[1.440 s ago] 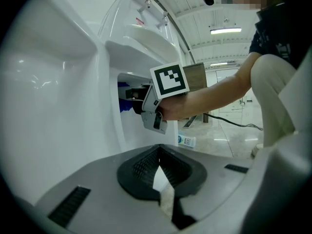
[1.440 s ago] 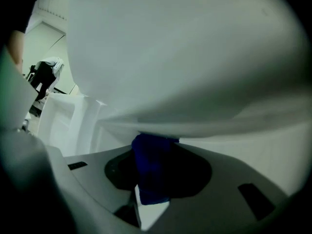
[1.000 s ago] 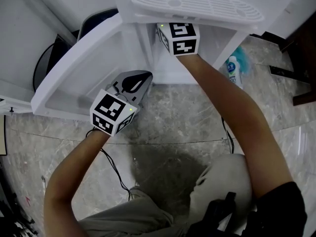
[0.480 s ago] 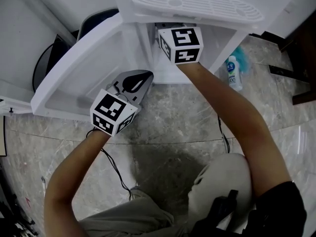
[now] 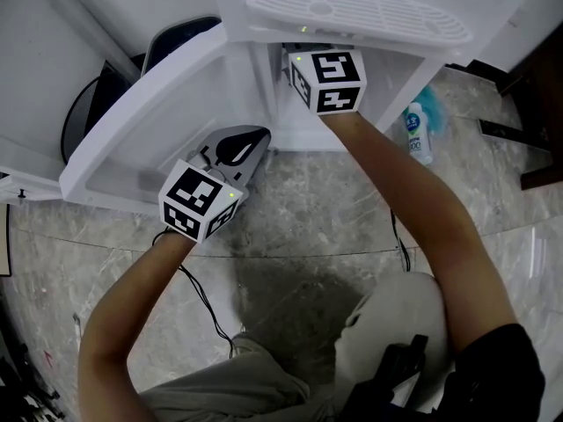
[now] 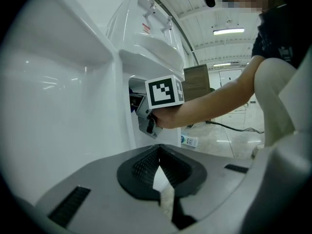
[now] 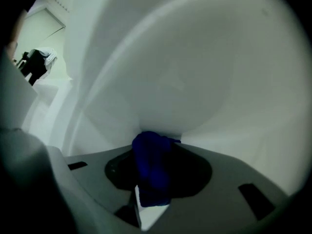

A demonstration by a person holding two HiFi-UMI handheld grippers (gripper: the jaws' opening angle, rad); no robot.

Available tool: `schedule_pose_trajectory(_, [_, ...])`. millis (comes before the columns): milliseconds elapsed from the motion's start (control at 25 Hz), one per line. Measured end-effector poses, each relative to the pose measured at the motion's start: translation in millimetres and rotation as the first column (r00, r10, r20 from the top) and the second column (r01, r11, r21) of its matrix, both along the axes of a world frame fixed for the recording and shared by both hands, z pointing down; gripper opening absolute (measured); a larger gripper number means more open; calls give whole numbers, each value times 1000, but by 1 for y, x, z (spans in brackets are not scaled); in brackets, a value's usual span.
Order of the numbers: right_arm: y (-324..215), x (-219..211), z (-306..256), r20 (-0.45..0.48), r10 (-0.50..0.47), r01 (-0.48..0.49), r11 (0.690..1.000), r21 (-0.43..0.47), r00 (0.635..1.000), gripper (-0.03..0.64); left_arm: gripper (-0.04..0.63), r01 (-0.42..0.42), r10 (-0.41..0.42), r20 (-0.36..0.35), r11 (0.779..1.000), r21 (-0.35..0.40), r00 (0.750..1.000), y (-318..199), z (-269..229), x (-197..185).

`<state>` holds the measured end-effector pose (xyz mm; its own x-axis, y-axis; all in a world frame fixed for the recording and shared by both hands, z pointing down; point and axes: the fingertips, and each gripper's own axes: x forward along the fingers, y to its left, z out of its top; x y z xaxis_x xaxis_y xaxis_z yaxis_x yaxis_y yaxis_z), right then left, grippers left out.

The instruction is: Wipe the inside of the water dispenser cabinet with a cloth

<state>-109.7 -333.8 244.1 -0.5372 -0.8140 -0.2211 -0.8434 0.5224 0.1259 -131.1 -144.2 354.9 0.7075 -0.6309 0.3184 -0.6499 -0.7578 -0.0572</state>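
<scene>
The white water dispenser (image 5: 352, 11) stands with its cabinet door (image 5: 149, 121) swung open to the left. My right gripper reaches into the cabinet; in the head view only its marker cube (image 5: 327, 81) shows at the opening. In the right gripper view my right gripper (image 7: 153, 147) is shut on a dark blue cloth (image 7: 152, 165), whose front end touches the white inner wall (image 7: 195, 82). My left gripper (image 5: 249, 141) hangs in front of the open door, low and to the left of the opening. Its jaws are shut with nothing between them (image 6: 158, 150).
A small white and blue bottle (image 5: 415, 130) stands on the marble floor right of the dispenser, with a teal thing behind it. A black cable (image 5: 207, 301) runs over the floor near the person's knees. A dark rounded object (image 5: 176, 38) sits behind the open door.
The right gripper's cube has shifted slightly to the right at the cabinet opening and rolled a little. The left gripper has kept still.
</scene>
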Motion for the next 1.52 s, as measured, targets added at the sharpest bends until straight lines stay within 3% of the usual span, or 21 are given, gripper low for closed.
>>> schedule_pose_trajectory(160, [7,0,1,36,-1,2,1000,-11,999,112,8,-11,11,-7,1000,5,1000,1,-3,4])
schedule_pose_trajectory(560, [-25,4,6,16,45,-44,999,-29,999,112,8,7,-8,-5,1000,-5,1000,1,2,-5])
schedule_pose_trajectory(960, [25,4,9,-49,-129,122,984,-131,990,114,8,34,-33,-27,999,12,999,-13,-21,0])
schedule_pose_trajectory(1200, [63,14,9,-134,-254,222,951,-217,958,114,8,58,-59,15,996,71,998,-25,-43,-3])
schedule_pose_trajectory(1520, [119,35,35,-309,-408,275,877,-394,859,114,8,82,-83,2,993,89,997,-39,-52,6])
